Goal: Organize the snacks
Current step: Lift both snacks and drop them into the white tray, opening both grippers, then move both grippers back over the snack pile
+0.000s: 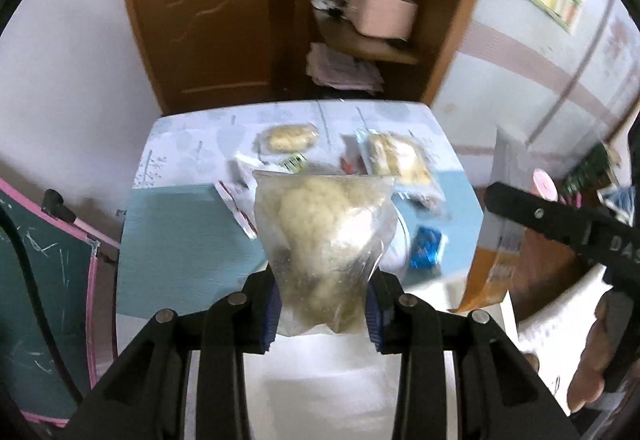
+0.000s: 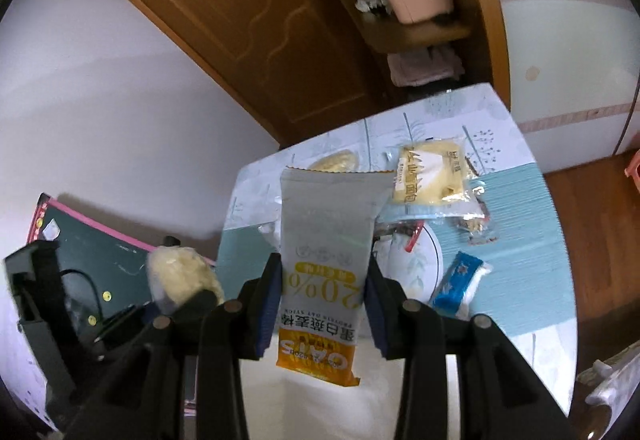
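Snacks lifted above blue-clothed counter (image 1: pixel 180 240)

Left gripper (image 1: pixel 322 306) fingers clamped on clear bag of pale puffs (image 1: pixel 324 240); right gripper (image 2: pixel 322 304) fingers clamped on grey-and-orange oat packet (image 2: pixel 324 252).

Two hand-held grippers (image 1: pixel 322 310) (image 2: pixel 322 306), one table (image 1: pixel 180 240), one door (image 1: pixel 208 12).

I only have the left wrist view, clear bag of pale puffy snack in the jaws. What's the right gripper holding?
Observer: The right gripper is shut on a grey and orange oat bar packet, its print upside down to the camera.
Operator: Anything on the table hidden behind my bag?
Observer: Yes, a white plate with a leaf pattern lies there, mostly bare.
Operator: What's that blue thing to the right of my bag?
Observer: A blue and white wrapped snack, lying beside the plate's right edge.
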Motion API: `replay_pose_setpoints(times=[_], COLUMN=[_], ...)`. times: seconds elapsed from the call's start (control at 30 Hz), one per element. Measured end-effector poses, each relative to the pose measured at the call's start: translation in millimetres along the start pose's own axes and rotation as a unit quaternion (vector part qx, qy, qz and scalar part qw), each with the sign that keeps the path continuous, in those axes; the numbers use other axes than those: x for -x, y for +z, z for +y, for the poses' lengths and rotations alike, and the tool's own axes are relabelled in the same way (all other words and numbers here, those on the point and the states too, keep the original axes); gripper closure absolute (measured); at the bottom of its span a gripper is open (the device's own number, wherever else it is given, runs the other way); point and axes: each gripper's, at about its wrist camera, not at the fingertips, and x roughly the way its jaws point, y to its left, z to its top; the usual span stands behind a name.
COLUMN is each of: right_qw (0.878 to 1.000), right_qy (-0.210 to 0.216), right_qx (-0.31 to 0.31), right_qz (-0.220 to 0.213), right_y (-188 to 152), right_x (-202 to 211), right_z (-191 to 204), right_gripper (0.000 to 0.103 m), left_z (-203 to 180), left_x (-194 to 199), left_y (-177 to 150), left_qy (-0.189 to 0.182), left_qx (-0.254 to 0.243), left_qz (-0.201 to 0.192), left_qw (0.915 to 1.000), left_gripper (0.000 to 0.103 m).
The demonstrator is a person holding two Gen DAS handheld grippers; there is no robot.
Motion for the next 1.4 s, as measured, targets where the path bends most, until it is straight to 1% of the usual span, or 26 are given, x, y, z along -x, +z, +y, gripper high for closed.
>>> replay_pose_setpoints(times=[0.03, 0.07, 0.17, 0.3, 0.47, 0.5, 0.57, 0.6, 0.63, 0.67, 0.7, 0.77, 0.8, 0.87, 0.9, 1.0, 1.07, 1.13, 1.17, 1.23, 1.27, 1.4], right_qw=[1.000, 1.000, 0.998, 0.995, 0.992, 0.991, 0.988, 0.986, 0.984, 0.982, 0.980, 0.978, 0.979, 0.981, 0.981, 0.982, 0.982, 0.982, 0.981, 0.981, 0.981, 0.980], right_qy=[-0.012, -0.021, -0.050, -0.086, -0.097, -0.103, -0.111, -0.114, -0.115, -0.117, -0.121, -0.132, -0.127, -0.113, -0.108, -0.100, -0.097, -0.091, -0.089, -0.085, -0.083, -0.076], right_qx=[0.008, 0.013, 0.020, 0.022, 0.022, 0.023, 0.023, 0.023, 0.024, 0.031, 0.042, 0.058, 0.063, 0.069, 0.075, 0.091, 0.099, 0.107, 0.111, 0.119, 0.123, 0.133], right_qz=[-0.001, 0.000, 0.013, 0.043, 0.077, 0.086, 0.107, 0.118, 0.131, 0.143, 0.150, 0.149, 0.146, 0.143, 0.140, 0.131, 0.130, 0.130, 0.129, 0.128, 0.128, 0.127], right_y=[-9.1, -11.1, -35.7, -72.0, -106.9, -113.3, -126.9, -130.5, -134.2, -137.0, -140.6, -146.7, -147.9, -147.8, -148.0, -146.8, -145.5, -145.1, -145.3, -145.7, -146.1, -147.4], right_x=[10.7, 11.1, 11.6, 3.5, -8.6, -12.7, -20.0, -23.8, -26.8, -31.1, -33.1, -31.1, -29.5, -24.8, -21.5, -11.6, -6.0, -1.5, 0.6, 4.9, 6.6, 13.8], right_z=[6.2, 17.2, 23.8, 17.1, 0.4, -4.7, -14.4, -18.9, -23.3, -28.2, -31.6, -36.9, -38.8, -40.7, -42.4, -45.1, -46.5, -48.7, -49.6, -51.4, -52.3, -55.4], right_gripper=[0.064, 0.064, 0.064, 0.064, 0.063, 0.062, 0.062, 0.062, 0.062, 0.060, 0.053, 0.045, 0.043, 0.041, 0.041, 0.040, 0.040, 0.040, 0.040, 0.040, 0.040, 0.040], left_z=[-3.3, -6.1, -14.3, -24.2, -40.2, -41.9, -42.4, -41.3, -40.7, -39.5, -38.8, -36.6, -35.4, -35.5, -38.2, -46.5, -51.5, -54.4, -54.6, -54.2, -53.6, -53.6], left_x=[2.0, 1.4, -3.2, -23.9, -42.0, -47.8, -58.5, -63.9, -66.9, -70.4, -73.6, -74.5, -73.4, -68.9, -65.5, -60.1, -56.9, -52.9, -51.2, -49.6, -48.2, -40.4], left_y=[-7.2, -13.7, -36.4, -59.0, -81.0, -84.9, -91.8, -96.8, -99.6, -103.1, -106.3, -112.0, -114.3, -116.1, -116.9, -116.2, -116.2, -116.1, -115.9, -115.9, -116.8, -119.1], left_qy=[-0.003, -0.005, -0.016, -0.020, -0.016, -0.009, -0.008, -0.011, -0.019, -0.031, -0.035, -0.048, -0.052, -0.048, -0.036, 0.002, 0.014, 0.025, 0.027, 0.030, 0.030, 0.055], left_qx=[-0.016, -0.029, -0.059, -0.088, -0.122, -0.123, -0.107, -0.087, -0.073, -0.055, -0.039, -0.003, 0.016, 0.033, 0.032, 0.011, 0.012, 0.022, 0.029, 0.050, 0.056, 0.073], left_qz=[0.007, 0.015, 0.043, 0.078, 0.098, 0.106, 0.125, 0.134, 0.140, 0.146, 0.150, 0.140, 0.132, 0.113, 0.103, 0.094, 0.088, 0.084, 0.082, 0.083, 0.085, 0.077], left_qw=[0.9999, 0.9995, 0.9972, 0.9929, 0.9876, 0.9867, 0.9863, 0.9870, 0.9873, 0.9873, 0.9873, 0.9890, 0.9897, 0.9918, 0.9935, 0.9955, 0.9959, 0.9959, 0.9958, 0.9949, 0.9944, 0.9928], left_gripper=[0.070, 0.070, 0.070, 0.070, 0.069, 0.069, 0.068, 0.062, 0.042, 0.031, 0.020, 0.020, 0.020, 0.020, 0.020, 0.020, 0.021, 0.027, 0.028, 0.035, 0.036, 0.036])
